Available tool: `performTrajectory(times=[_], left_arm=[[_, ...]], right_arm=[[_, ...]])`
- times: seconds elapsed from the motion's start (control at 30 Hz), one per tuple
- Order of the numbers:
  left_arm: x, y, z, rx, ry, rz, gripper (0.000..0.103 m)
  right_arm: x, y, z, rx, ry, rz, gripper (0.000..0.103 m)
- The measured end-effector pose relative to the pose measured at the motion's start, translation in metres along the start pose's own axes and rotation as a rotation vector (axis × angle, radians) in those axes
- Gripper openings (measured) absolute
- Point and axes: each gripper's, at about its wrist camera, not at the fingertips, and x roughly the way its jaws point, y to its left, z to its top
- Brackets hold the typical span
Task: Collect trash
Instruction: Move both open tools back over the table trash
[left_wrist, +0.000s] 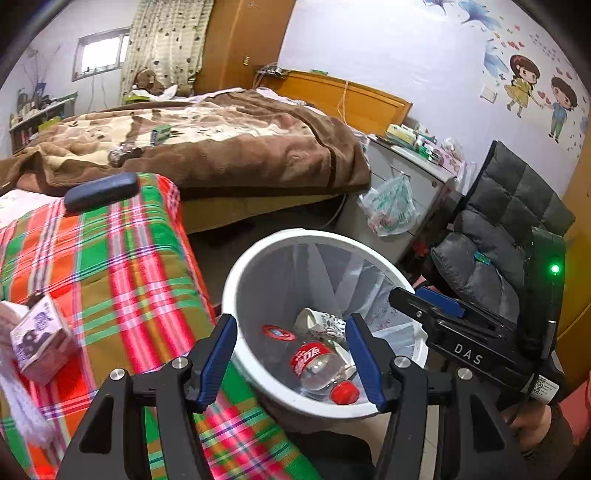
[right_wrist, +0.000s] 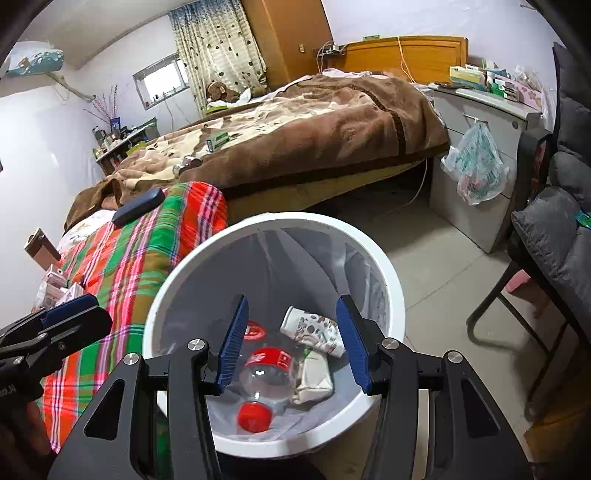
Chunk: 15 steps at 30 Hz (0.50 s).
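A white trash bin (left_wrist: 236, 280) (right_wrist: 391, 280) with a clear liner stands on the floor beside the plaid bedding. Inside lie a clear plastic bottle (left_wrist: 319, 363) (right_wrist: 264, 384) with a red label and red cap, a crumpled patterned paper cup (left_wrist: 325, 323) (right_wrist: 314, 330) and a red round lid (left_wrist: 279, 332) (right_wrist: 255, 330). My left gripper (left_wrist: 291, 360) is open and empty above the bin's near left rim. My right gripper (right_wrist: 291, 343) is open and empty right over the bin; it also shows in the left wrist view (left_wrist: 424, 302). A purple carton (left_wrist: 40, 343) lies on the plaid bedding.
Plaid bedding (left_wrist: 122, 266) (right_wrist: 140, 254) with a black case (left_wrist: 101, 190) (right_wrist: 138, 206) lies left. A bed with a brown blanket (left_wrist: 221, 147) (right_wrist: 295, 136) holds a green box (left_wrist: 160, 133) and a can (right_wrist: 190, 162). A grey chair (left_wrist: 498, 229) (right_wrist: 554, 229), a cabinet with a hanging bag (right_wrist: 476, 166).
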Motion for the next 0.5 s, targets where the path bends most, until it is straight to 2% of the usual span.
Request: performTrajectory(times=[0.3,0.5], left_arm=[[-0.038,0.029,-0.012,-0.057,-0.051,0.052,0.061],[-0.068,0.052,-0.023,-0.086,-0.091,0.116,0.061]], right_arm=[[-0.006,0.021,0.0,-0.03,-0.017,0.035,0.051],[-0.012,0.04,-0.004,-0.063,-0.03,0.077,0.051]])
